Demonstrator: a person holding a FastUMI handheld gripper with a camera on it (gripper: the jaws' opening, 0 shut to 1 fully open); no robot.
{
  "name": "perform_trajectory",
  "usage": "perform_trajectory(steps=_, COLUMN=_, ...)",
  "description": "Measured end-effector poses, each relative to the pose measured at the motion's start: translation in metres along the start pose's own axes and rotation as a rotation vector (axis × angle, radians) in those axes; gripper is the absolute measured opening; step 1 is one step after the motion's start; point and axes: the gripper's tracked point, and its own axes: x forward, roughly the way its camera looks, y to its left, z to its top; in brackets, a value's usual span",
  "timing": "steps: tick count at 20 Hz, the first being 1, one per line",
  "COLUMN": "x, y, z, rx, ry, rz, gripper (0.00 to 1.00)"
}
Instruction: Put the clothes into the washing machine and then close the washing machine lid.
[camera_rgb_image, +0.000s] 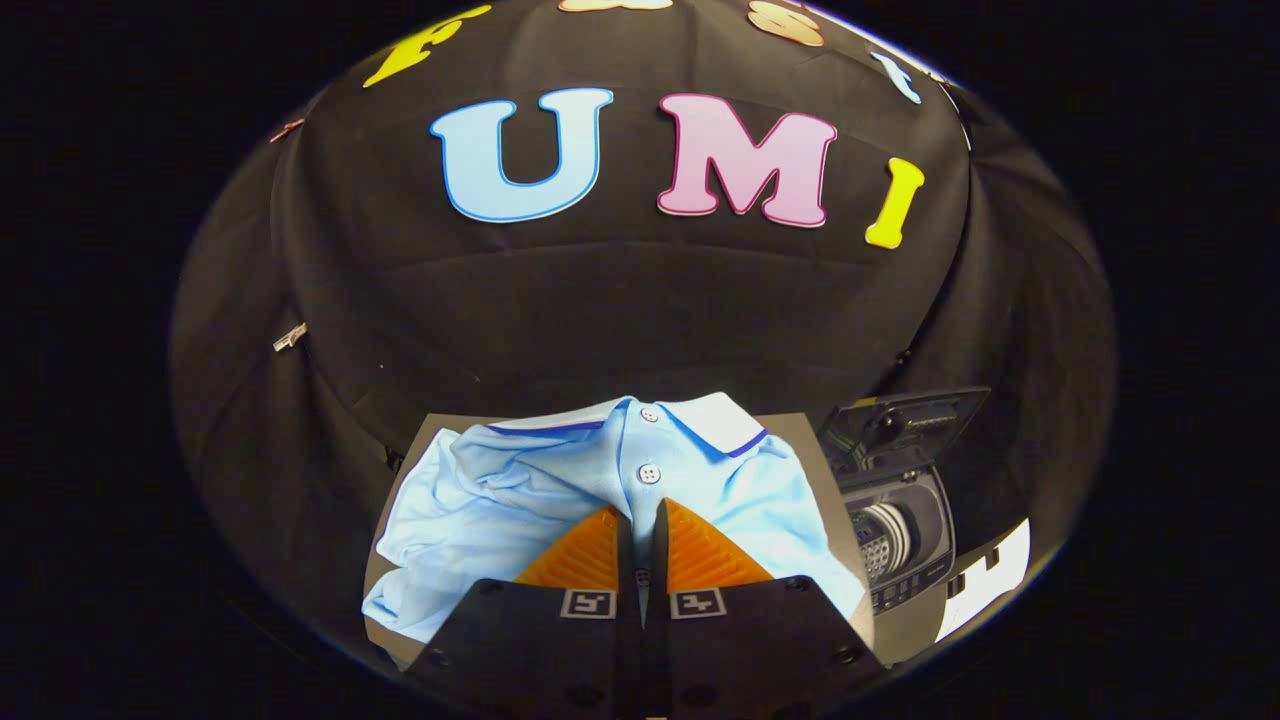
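On the grey table, ribbed orange jaws pinch the crumpled shirt.

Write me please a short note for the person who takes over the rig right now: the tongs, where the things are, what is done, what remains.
Tongs: fingers nearly together, pinching a fold of the light blue polo shirt at its button placket.
The shirt lies spread on the grey table.
The washing machine stands beside the table, its lid up, drum open.
Done: shirt gripped, it seems.
Left: carry the shirt to the drum, drop it in, close the lid.
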Motion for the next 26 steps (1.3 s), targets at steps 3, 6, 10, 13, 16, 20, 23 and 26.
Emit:
perform_trajectory(steps=3, x=-0.017, y=-0.015, z=0.012, rx=-0.025, ry=-0.040, rz=-0.023, gripper=0.05)
perform_trajectory(steps=6, x=-0.031, y=-0.033, z=0.027, rx=-0.032, ry=-0.080, rz=-0.050, gripper=0.05)
perform_trajectory(steps=10, x=-0.045, y=-0.064, z=0.044, rx=-0.015, ry=-0.120, rz=-0.074, gripper=0.05)
perform_trajectory(steps=13, x=-0.049, y=-0.092, z=0.052, rx=-0.028, ry=-0.132, rz=-0.105, gripper=0.05)
perform_trajectory(steps=16, x=-0.048, y=-0.121, z=0.058, rx=-0.033, ry=-0.142, rz=-0.133, gripper=0.05)
perform_trajectory(steps=20, x=-0.043, y=-0.166, z=0.059, rx=-0.004, ry=-0.141, rz=-0.161, gripper=0.05)
perform_trajectory(steps=23, x=-0.035, y=-0.204, z=0.059, rx=0.004, ry=-0.133, rz=-0.184, gripper=0.05)
perform_trajectory(steps=26, x=-0.026, y=-0.238, z=0.056, rx=0.007, ry=-0.124, rz=-0.202, gripper=0.05)
